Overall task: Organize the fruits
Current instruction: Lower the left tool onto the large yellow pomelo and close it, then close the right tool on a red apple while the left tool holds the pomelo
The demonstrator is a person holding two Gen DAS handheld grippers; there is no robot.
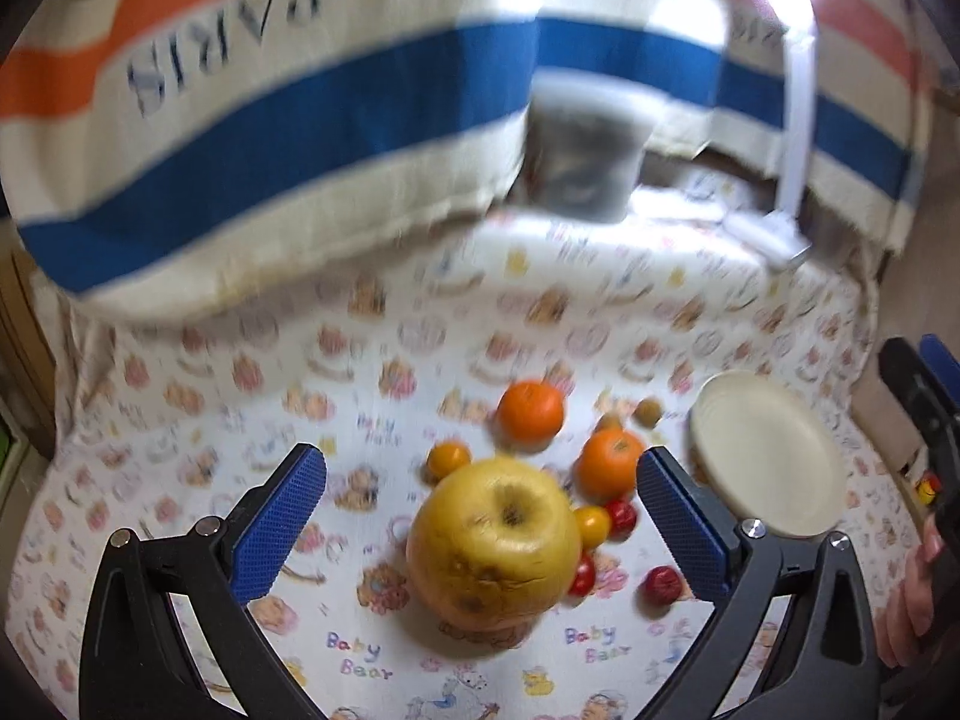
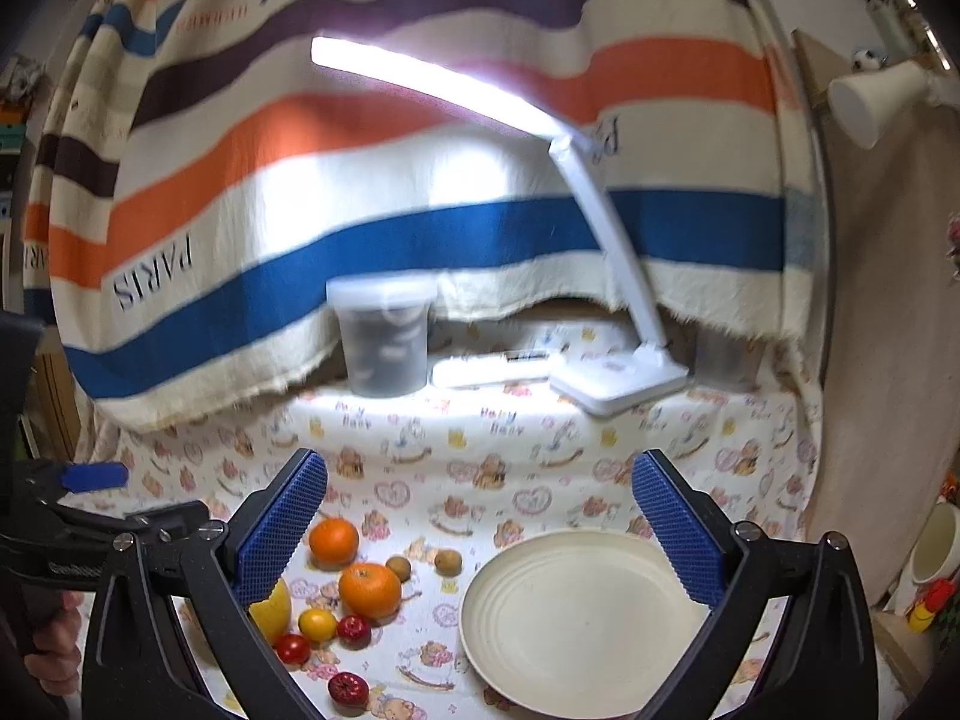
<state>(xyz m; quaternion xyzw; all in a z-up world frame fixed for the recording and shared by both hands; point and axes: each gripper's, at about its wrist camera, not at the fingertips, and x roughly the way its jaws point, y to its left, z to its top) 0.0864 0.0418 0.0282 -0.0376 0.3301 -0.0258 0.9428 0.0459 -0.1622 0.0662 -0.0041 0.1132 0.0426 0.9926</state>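
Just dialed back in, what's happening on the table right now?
A person holds a gripper in each hand over a bear-print cloth. The left gripper is open around the big yellow apple, not yet touching it. The right gripper hangs open above the cream plate, which has no fruit on it. The oranges and small red and yellow fruits lie loose beside the plate.

Both grippers, left gripper (image 1: 480, 516) and right gripper (image 2: 480, 525), have black forked frames, silver screws at the joints, and blue knurled pads (image 1: 279, 525) on the fingers.
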